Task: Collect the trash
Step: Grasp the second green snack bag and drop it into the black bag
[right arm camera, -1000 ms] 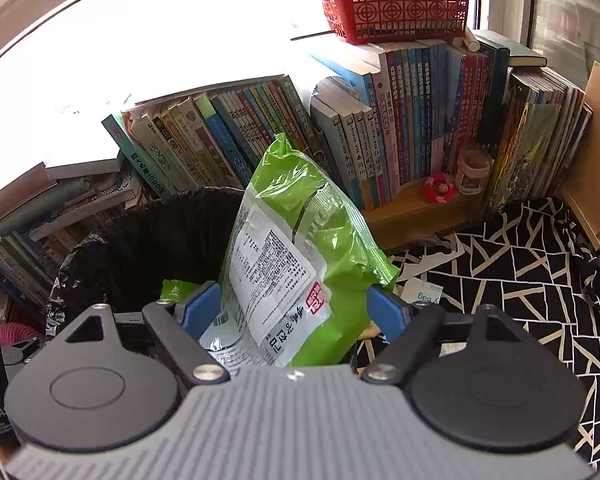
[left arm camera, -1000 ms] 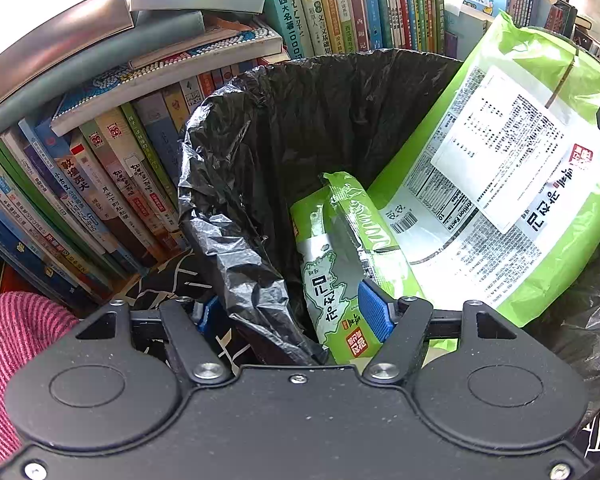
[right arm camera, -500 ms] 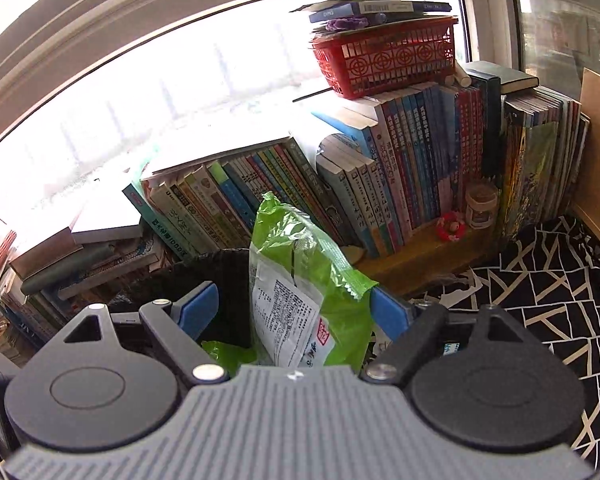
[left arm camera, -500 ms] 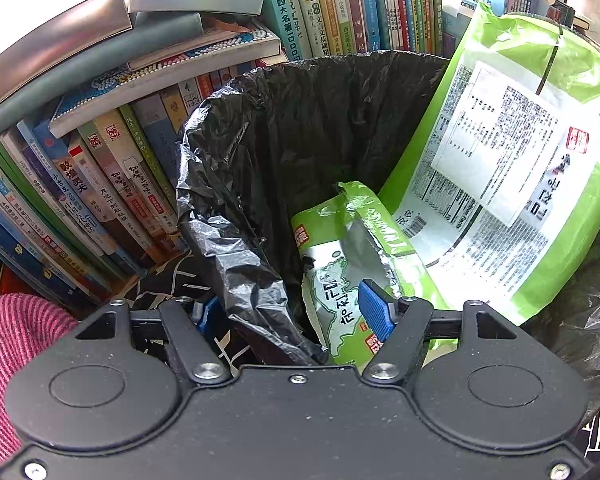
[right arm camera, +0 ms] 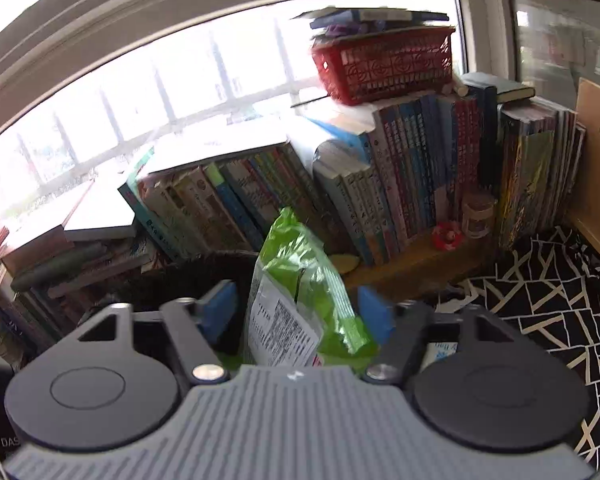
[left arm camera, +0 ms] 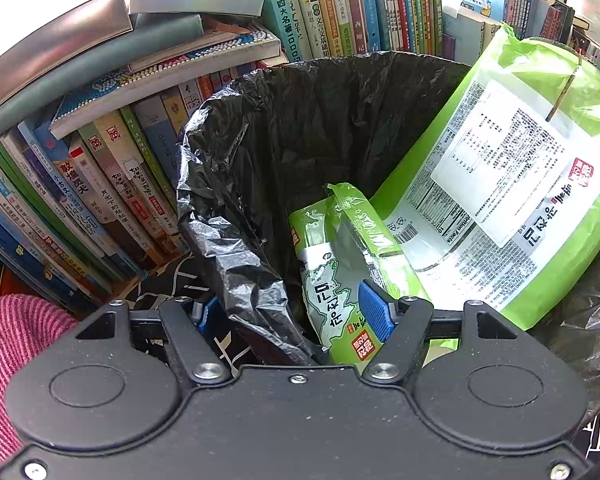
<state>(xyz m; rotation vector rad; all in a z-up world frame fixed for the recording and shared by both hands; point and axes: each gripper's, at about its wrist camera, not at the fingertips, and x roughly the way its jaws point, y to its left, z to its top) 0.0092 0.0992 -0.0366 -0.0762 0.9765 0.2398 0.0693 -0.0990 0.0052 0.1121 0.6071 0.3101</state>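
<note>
Crinkled glossy black plastic liner [left arm camera: 284,152]; shiny green foil packets [left arm camera: 500,184].

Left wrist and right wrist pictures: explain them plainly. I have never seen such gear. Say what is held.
A person holds a two-finger tool in each hand. A camera on each looks forward along its fingers, so the black shape at the bottom of each picture is the tool itself. The left wrist view looks into a bin lined with a black bag, with a small green packet and a large green packet inside. The left tool straddles the bag's rim; whether it pinches is unclear. In the right wrist view, the right tool has its jaws closing around the large packet, not yet pressing it. Books stand behind.
</note>
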